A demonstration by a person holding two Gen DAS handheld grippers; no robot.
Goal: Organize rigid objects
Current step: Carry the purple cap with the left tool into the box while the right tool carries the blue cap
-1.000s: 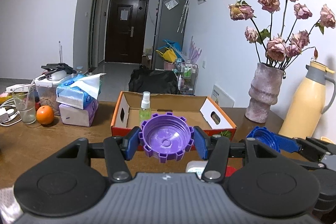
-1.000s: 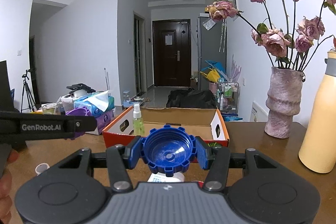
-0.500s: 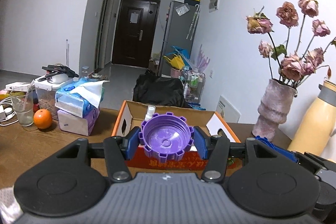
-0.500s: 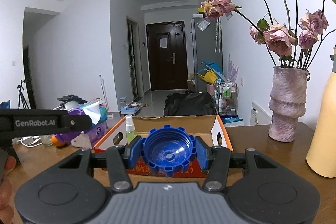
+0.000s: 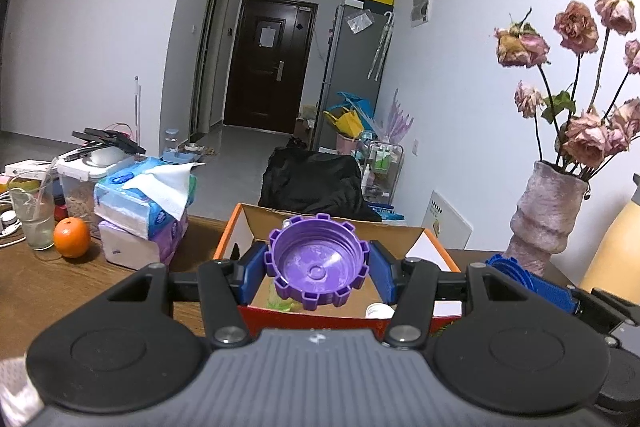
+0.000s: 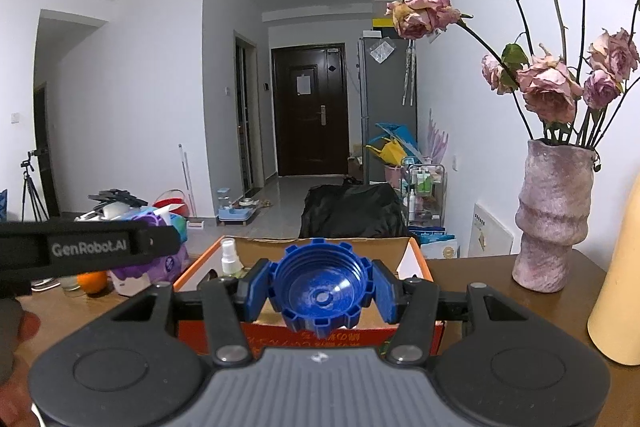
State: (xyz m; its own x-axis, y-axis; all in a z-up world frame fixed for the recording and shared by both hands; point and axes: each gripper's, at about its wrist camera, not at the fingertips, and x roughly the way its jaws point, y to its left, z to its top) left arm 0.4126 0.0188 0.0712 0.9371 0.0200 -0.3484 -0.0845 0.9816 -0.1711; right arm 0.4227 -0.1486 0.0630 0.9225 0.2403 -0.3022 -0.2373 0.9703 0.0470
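My left gripper (image 5: pixel 318 265) is shut on a purple notched cap (image 5: pixel 318 261), its hollow side toward the camera, held just above the near wall of an orange cardboard box (image 5: pixel 440 259). My right gripper (image 6: pixel 322 293) is shut on a blue notched cap (image 6: pixel 322 291), also over the box's (image 6: pixel 192 269) near edge. Seen from the left wrist, the blue cap (image 5: pixel 510 269) and the right gripper's fingers sit at the right. Inside the box stand a small green spray bottle (image 6: pixel 229 261) and a white cap (image 5: pixel 376 311).
On the brown table (image 5: pixel 48 279) to the left are an orange (image 5: pixel 72 237), a glass (image 5: pixel 34 215), stacked tissue packs (image 5: pixel 140 211) and a clear bin. At the right stand a rough vase of dried roses (image 6: pixel 554 215) and a yellow thermos (image 6: pixel 618 287).
Both grippers have carried their caps forward toward the box, which now looms larger and lies under the caps. The grips have not changed.
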